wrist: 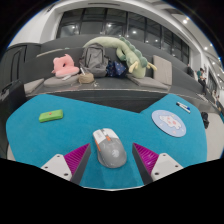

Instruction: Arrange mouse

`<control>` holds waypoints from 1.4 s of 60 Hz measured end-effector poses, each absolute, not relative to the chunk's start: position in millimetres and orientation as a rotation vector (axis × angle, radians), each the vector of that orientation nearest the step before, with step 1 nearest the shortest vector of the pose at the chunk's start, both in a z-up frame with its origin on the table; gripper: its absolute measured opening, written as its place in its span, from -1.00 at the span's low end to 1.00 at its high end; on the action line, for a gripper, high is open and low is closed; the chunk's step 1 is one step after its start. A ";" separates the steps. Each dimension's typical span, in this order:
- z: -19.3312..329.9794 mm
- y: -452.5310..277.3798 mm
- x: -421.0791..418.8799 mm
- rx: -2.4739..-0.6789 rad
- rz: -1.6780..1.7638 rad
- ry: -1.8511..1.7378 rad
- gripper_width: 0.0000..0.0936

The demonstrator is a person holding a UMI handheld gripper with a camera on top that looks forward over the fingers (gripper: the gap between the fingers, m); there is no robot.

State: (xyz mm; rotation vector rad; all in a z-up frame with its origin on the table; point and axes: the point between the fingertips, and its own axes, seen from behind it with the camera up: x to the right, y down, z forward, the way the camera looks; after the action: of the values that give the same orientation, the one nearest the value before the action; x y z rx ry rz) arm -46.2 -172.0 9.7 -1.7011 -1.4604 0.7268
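Observation:
A grey and white mouse (pixel 109 146) with an orange wheel lies on a teal desk mat (pixel 60 138). It rests on the mat between my fingers, with a gap at each side. My gripper (pixel 112 158) is open, and its magenta pads (pixel 76 156) flank the mouse's rear half. The mouse's front end points away from me, slightly leftward.
A small green block (pixel 50 116) lies on the mat to the far left. A round white coaster (pixel 167 122) sits to the right. Beyond the mat, a table's back holds a pink plush (pixel 65 66), a green plush toy (pixel 112 50) and a bag (pixel 93 59).

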 end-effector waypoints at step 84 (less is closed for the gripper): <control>136.7 -17.0 -145.1 -1.719 0.727 -1.316 -0.24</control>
State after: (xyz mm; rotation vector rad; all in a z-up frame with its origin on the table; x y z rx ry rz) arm -145.1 -17.0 136.7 -1.7190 -1.3164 0.7267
